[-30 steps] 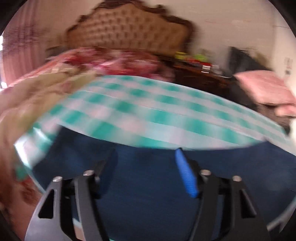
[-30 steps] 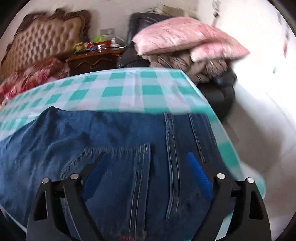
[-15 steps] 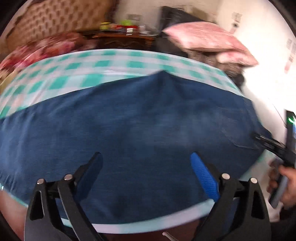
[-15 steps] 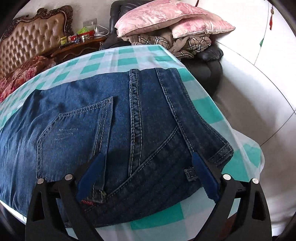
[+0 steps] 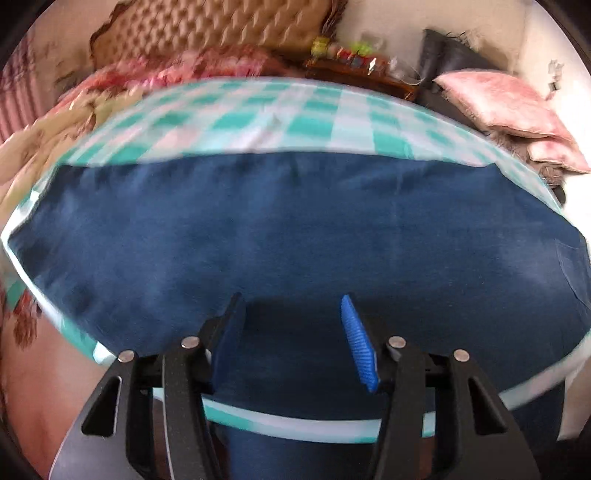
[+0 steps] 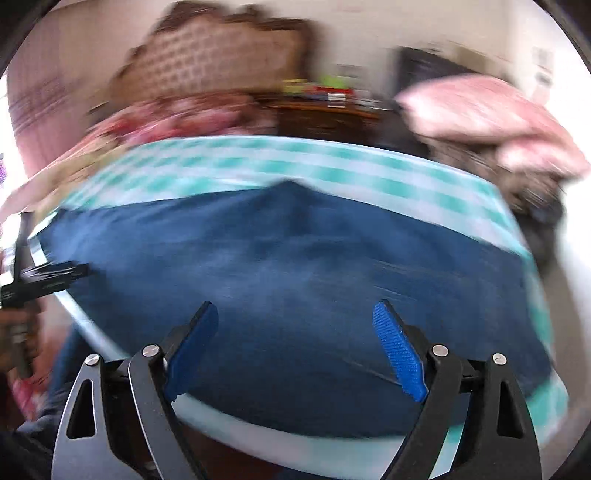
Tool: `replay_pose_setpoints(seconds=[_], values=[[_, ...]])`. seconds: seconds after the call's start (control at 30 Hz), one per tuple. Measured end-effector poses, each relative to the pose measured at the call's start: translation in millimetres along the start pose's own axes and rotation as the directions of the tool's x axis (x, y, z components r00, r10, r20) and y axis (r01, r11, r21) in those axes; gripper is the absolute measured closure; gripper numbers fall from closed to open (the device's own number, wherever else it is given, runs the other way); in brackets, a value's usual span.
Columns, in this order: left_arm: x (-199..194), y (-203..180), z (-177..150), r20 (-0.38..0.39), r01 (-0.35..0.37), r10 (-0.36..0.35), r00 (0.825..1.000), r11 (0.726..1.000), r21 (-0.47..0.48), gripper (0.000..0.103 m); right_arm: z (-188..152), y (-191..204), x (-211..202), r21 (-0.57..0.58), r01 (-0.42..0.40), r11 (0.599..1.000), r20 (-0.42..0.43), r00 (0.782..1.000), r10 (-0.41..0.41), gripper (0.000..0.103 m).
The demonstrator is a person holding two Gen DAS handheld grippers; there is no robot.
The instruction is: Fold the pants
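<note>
Dark blue denim pants [image 5: 295, 236] lie flat across a table with a green-and-white checked cloth [image 5: 280, 122]. They also fill the middle of the right wrist view [image 6: 295, 266]. My left gripper [image 5: 291, 325] is open and empty, above the near edge of the pants. My right gripper [image 6: 295, 332] is open and empty, wider apart, also above the near edge. The left gripper shows at the far left of the right wrist view [image 6: 40, 277]. Both views are motion-blurred.
A bed with a tufted headboard [image 5: 221, 33] and floral bedding [image 5: 166, 70] stands behind the table. A dark nightstand [image 5: 358, 70] with small items sits beside it. Pink pillows [image 5: 509, 103] are piled on a dark chair at the right.
Both cameras have swung: the right wrist view turned left from the waistband and pocket toward the pants' middle. The left view turned back toward the bed. Both grippers stayed open.
</note>
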State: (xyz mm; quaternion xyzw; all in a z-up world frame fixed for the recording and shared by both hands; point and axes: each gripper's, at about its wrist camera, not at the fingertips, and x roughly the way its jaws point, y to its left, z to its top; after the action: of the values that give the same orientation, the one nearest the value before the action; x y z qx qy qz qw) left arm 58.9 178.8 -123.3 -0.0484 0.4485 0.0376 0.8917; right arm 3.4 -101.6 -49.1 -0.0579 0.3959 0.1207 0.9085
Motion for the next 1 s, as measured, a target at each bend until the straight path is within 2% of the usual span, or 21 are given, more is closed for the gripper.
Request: replay_pose_setpoints(seconds=[0.07,0.13,0.2,0.27,0.3,0.33,0.37,0.4,0.53,0.57,0.6,0.67,0.8,1.0], values=[[1,29,2,0.008,-0.074,0.074,0.997,0.997,-0.01,0.029,17,34,15,-0.093,-0.053,0.994,-0.015,0.999,0.052,0.02],[6,62,4,0.01,-0.085,0.086,0.996,0.994,-0.064,0.028,35,65,32,-0.177,-0.078,0.981,-0.038,0.997,0.072,0.02],[7,98,11,0.013,-0.123,0.125,0.992,0.984,-0.131,0.033,53,88,51,-0.225,-0.1,0.969,-0.049,0.995,0.091,0.02],[6,123,21,0.032,-0.123,0.13,0.991,0.98,-0.155,0.035,76,111,79,-0.239,-0.127,0.963,-0.081,0.991,0.11,0.02],[7,134,27,0.036,-0.138,0.146,0.989,0.978,-0.156,0.038,84,118,93,-0.231,-0.146,0.962,-0.092,0.988,0.128,0.02],[9,144,32,0.037,-0.156,0.164,0.986,0.975,-0.156,0.047,91,124,104,-0.225,-0.158,0.962,-0.101,0.985,0.138,0.021],[14,160,42,0.033,-0.162,0.17,0.985,0.974,-0.16,0.056,96,130,114,-0.223,-0.152,0.963,-0.109,0.985,0.131,0.024],[14,171,47,0.032,-0.162,0.17,0.985,0.972,-0.169,0.061,102,136,127,-0.23,-0.135,0.964,-0.117,0.987,0.11,0.032],[28,219,83,0.014,-0.191,0.197,0.98,0.964,-0.187,0.061,114,140,171,-0.228,-0.058,0.972,-0.146,0.989,0.025,0.039],[30,225,86,-0.004,-0.216,0.219,0.976,0.96,-0.179,0.061,114,137,177,-0.219,-0.048,0.975,-0.16,0.987,0.013,0.044],[37,234,90,-0.034,-0.243,0.241,0.97,0.956,-0.166,0.064,113,134,183,-0.208,-0.041,0.977,-0.175,0.984,0.004,0.046],[46,244,93,-0.052,-0.243,0.238,0.97,0.958,-0.15,0.067,108,128,192,-0.188,-0.023,0.982,-0.201,0.979,-0.015,0.046],[51,251,100,-0.054,-0.244,0.239,0.969,0.962,-0.123,0.071,106,125,195,-0.18,-0.014,0.984,-0.183,0.983,-0.02,0.045],[60,254,109,-0.066,-0.243,0.237,0.969,0.966,-0.085,0.071,111,126,201,-0.164,0.013,0.986,-0.169,0.985,-0.041,0.042]])
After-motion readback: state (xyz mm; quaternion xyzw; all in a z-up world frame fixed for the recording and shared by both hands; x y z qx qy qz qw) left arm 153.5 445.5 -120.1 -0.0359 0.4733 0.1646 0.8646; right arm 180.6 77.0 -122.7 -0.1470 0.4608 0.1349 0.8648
